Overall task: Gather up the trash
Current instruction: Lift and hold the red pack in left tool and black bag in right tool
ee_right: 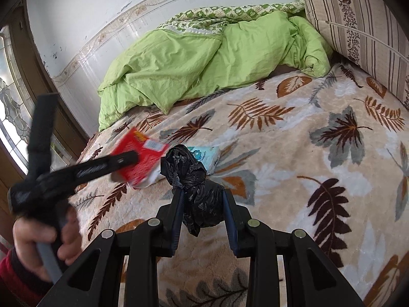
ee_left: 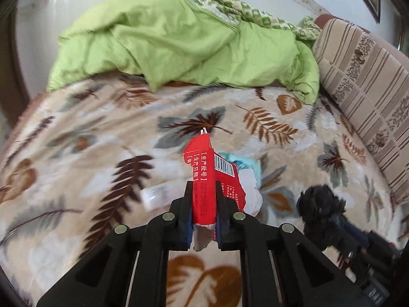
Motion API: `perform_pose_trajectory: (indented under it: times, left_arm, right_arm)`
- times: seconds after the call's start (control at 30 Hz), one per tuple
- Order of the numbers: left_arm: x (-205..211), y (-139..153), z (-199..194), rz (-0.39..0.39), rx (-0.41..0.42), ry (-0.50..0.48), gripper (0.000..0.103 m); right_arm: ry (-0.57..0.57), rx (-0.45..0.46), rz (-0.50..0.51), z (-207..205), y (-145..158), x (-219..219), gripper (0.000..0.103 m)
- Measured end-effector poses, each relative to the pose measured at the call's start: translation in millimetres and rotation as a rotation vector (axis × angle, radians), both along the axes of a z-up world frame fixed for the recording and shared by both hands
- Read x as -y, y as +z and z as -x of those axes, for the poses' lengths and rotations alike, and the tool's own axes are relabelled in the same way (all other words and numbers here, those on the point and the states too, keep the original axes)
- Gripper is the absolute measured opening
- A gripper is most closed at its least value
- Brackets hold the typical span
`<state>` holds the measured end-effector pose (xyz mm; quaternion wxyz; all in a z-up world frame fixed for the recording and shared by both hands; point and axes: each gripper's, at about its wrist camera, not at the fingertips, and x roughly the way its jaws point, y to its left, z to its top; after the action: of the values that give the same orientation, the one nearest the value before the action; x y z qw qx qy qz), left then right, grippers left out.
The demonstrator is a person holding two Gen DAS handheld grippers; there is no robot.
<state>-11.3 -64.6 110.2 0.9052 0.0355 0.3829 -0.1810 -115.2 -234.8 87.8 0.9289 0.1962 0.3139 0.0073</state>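
Pinching the red wrapper (ee_left: 204,179) lengthwise, the left tool (ee_left: 203,186) holds it clear above the bed (ee_left: 89,133). It looks light, thin and crinkly, easily crushed, so a mid-body pinch suits it. Red with white print, a barcode and a torn silvery end. The right tool (ee_right: 203,197) clamps a crumpled black bag (ee_right: 196,192), soft and limp.

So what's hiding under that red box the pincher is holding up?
Under the red box, on the leaf blanket, lie a crumpled white paper, a light blue tissue pack and a white tube. The box covers part of them.
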Motion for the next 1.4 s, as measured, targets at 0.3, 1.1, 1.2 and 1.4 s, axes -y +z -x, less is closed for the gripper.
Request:
perform_pose_trajectory:
  times: [0.3,1.1,1.2,1.4]
  left_arm:
    - [-30.1,1.5,86.6,-0.115,0.105,0.16,0.013]
    - [-53.1,87.4,156.1,-0.1,0.302,0.19,0.013]
    - [-57.9,93.5,161.3,-0.081,0.3,0.188,0.013]
    - [-62.8,98.9,168.2,-0.057,0.292,0.181,0.013]
  right_arm:
    - [0.022,0.007,0.027,31.7,-0.4,-14.0,0.032]
    - [0.055,0.105,-0.049,92.5,79.2,-25.9,0.032]
    - [0.067,0.124,-0.046,98.0,88.3,-31.4,0.032]
    - [0.081,0.142,-0.045,107.1,100.0,-39.8,0.032]
